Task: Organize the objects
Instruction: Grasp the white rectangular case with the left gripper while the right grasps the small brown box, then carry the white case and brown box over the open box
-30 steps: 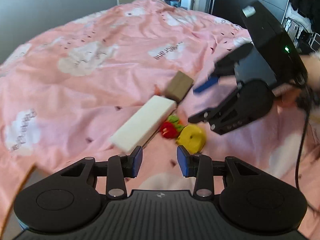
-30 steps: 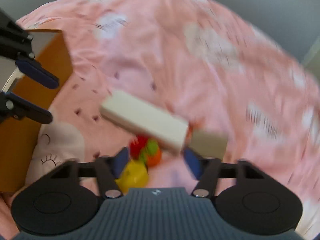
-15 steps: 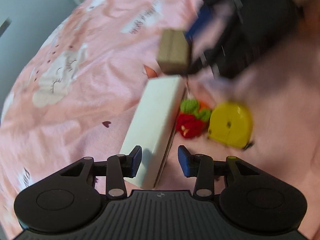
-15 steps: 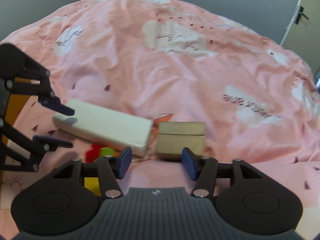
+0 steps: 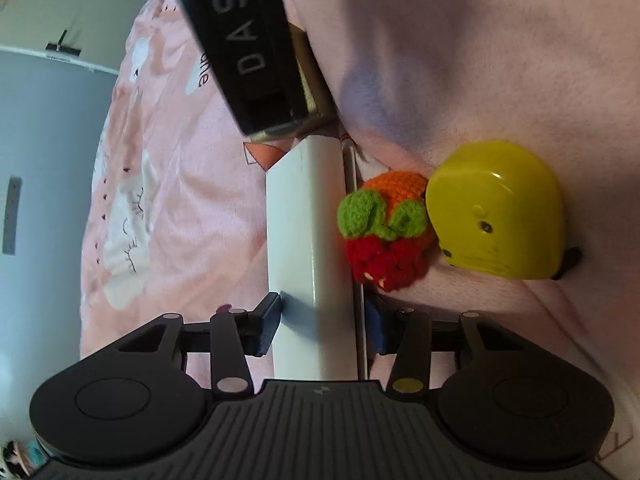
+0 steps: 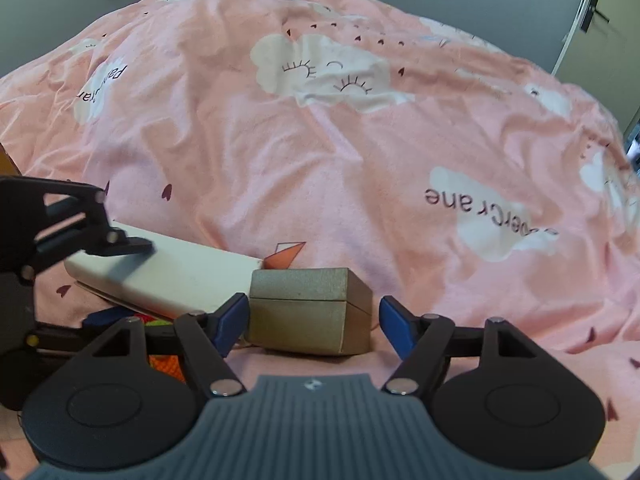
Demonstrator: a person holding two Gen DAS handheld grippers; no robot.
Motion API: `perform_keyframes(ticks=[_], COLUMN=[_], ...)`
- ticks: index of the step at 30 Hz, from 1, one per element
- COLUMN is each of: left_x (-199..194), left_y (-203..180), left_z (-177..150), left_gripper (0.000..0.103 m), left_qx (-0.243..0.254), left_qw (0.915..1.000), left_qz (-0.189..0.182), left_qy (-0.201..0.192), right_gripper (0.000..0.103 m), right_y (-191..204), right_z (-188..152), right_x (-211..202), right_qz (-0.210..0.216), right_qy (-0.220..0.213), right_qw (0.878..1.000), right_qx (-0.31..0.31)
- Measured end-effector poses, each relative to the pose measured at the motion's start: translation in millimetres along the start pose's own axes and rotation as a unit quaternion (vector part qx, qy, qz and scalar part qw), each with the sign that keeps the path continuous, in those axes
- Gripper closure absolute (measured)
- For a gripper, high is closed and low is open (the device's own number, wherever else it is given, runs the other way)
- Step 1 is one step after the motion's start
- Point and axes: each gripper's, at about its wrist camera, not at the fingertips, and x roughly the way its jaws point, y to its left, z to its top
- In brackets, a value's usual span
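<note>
long white box [image 5: 308, 248] lies between the left tongs [image 5: 322, 326], which are opening. small gold box [image 6: 308, 310] sits between the right tongs [image 6: 314, 320], opening too, pads not pressing.

A long white box [image 5: 308, 240] lies flat beside a crocheted fruit [image 5: 386, 232], yellow case [image 5: 496, 208] and tan box [image 6: 308, 310].

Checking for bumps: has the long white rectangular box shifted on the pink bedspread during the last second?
Cannot tell: both cameras moved. The long white rectangular box lies beside the knitted fruit toy, as earlier.
</note>
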Motion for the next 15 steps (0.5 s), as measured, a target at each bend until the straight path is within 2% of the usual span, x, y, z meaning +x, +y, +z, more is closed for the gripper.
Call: perform_keyframes(ticks=[5,6,8,9,10,12,14,15], left_x=[-8,-11,-17,-20,-22,-31,-41,-46], left_y=[11,15,23,27,31,40,48,51], left_z=[-7,-9,-12,-14,-16,-21,-26,-27], left_gripper=[0.060,0.061,0.066,0.067,0.067,0.069,0.069,0.070], left_qx=[-0.029,-0.040,-0.067,-0.080,-0.092,-0.116,-0.141,-0.150], left_qw=[0.9994,0.9988,0.9969,0.9956,0.9942,0.9908,0.9865,0.9847], left_qz=[-0.018,-0.023,-0.038,-0.047,-0.054,-0.065,-0.078,-0.082], left_qy=[-0.012,-0.015,-0.017,-0.014,-0.015,-0.026,-0.031,-0.032], right_gripper=[0.030,0.036,0.040,0.049,0.052,0.076,0.087,0.088], right_y=[2,3,1,0,-2,-7,-10,-10], right_z=[-2,-2,-1,0,0,3,7,9], right_x=[3,3,-1,-2,-4,-12,-20,-22], right_qz=[0.006,0.008,0.015,0.013,0.016,0.021,0.029,0.031], right_qy=[0.004,0.005,0.008,0.009,0.011,0.004,0.003,0.004], right_qw=[1.000,1.000,1.000,1.000,1.000,0.999,0.998,0.998], right_qx=[-0.003,-0.003,0.006,0.011,0.018,0.039,0.049,0.052])
